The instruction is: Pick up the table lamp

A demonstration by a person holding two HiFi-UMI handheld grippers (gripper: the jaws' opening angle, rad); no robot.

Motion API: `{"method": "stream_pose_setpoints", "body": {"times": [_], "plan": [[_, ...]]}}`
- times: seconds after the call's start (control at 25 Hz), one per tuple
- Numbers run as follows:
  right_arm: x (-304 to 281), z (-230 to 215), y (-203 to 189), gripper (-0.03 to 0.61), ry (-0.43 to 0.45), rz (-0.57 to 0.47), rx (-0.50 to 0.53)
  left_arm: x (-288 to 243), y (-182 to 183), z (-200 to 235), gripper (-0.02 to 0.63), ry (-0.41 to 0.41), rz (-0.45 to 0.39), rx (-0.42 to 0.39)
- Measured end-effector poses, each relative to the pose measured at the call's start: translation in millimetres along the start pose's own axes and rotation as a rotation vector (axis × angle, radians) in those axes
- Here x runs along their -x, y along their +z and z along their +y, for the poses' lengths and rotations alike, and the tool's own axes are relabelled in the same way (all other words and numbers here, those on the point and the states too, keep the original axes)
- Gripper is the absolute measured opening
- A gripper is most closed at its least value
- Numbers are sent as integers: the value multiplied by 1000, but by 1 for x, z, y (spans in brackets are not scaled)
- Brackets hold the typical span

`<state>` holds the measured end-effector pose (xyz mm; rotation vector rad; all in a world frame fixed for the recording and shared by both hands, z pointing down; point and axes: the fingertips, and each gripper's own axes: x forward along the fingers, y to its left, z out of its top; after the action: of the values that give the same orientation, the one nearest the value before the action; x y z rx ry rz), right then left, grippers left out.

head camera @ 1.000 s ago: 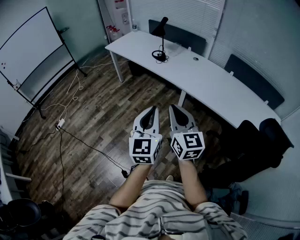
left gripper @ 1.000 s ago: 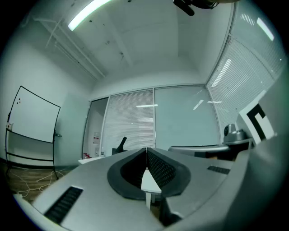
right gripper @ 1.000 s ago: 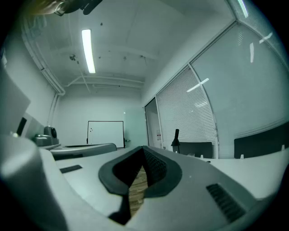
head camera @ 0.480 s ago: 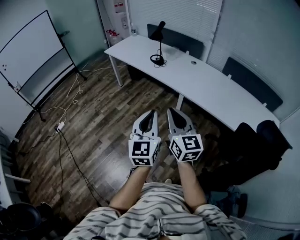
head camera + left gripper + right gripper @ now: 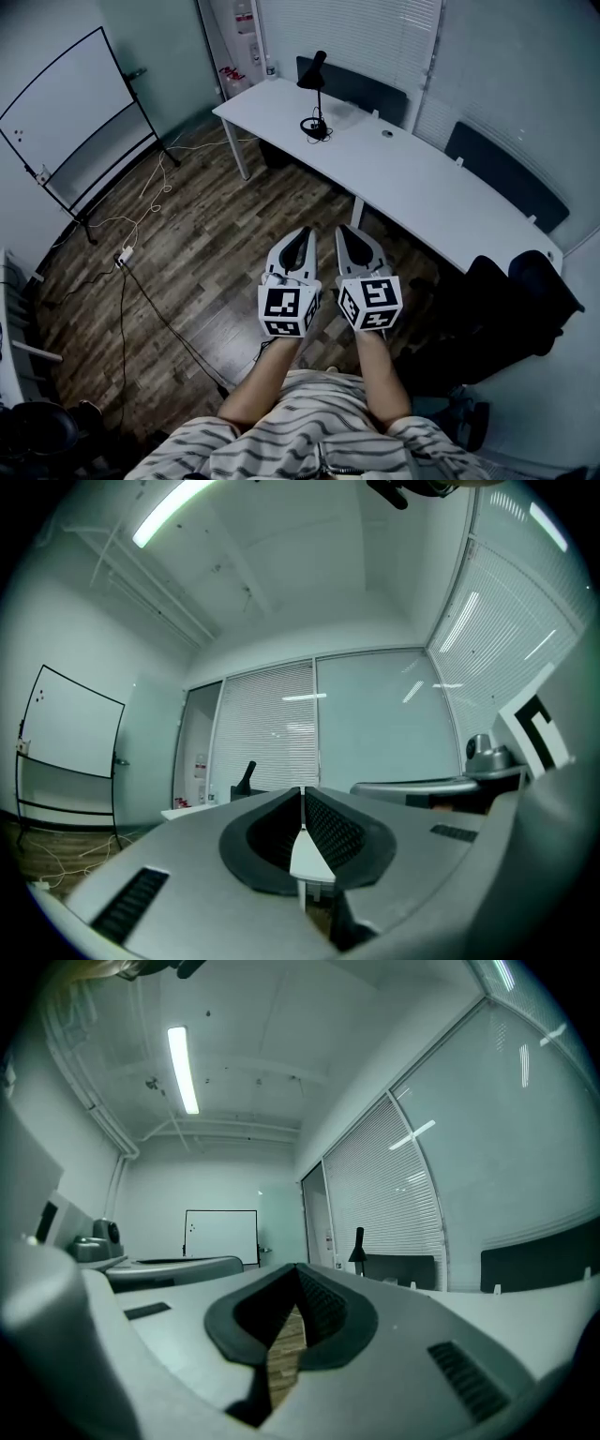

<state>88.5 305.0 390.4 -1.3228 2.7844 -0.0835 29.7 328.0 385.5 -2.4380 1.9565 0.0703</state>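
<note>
The black table lamp [image 5: 315,90] stands on the far left part of a long white desk [image 5: 422,183], its shade up and its round base with a coiled cord on the desktop. Both grippers are held side by side and level over the wooden floor, well short of the desk. My left gripper [image 5: 302,234] is shut with nothing in it, and so is my right gripper [image 5: 345,232]. In the left gripper view the lamp [image 5: 246,775] shows small above the closed jaws; in the right gripper view the lamp [image 5: 357,1244] stands far off to the right of the jaws.
A whiteboard on a stand [image 5: 70,117] is at the left wall. Cables and a power strip [image 5: 124,255] lie on the floor at the left. Black chairs [image 5: 511,305] sit at the desk's near right end. A bottle [image 5: 270,67] stands at the desk's far corner.
The person has stepped a little toward the desk, carrying both grippers along. The desk and lamp sit slightly lower in the head view. Both jaws stayed shut.
</note>
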Motion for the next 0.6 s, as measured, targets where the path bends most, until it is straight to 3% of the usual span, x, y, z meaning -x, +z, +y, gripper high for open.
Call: {"method": "stream_pose_setpoints", "body": {"times": [0.32,0.6], "plan": [[15,-36,-12,11,15,-12,-33,-18,-22,-29,6,26,38,-16],[-9,-61,-22,11,25,-22,-60,-56,-39,-24,6,15,52,-13]]}}
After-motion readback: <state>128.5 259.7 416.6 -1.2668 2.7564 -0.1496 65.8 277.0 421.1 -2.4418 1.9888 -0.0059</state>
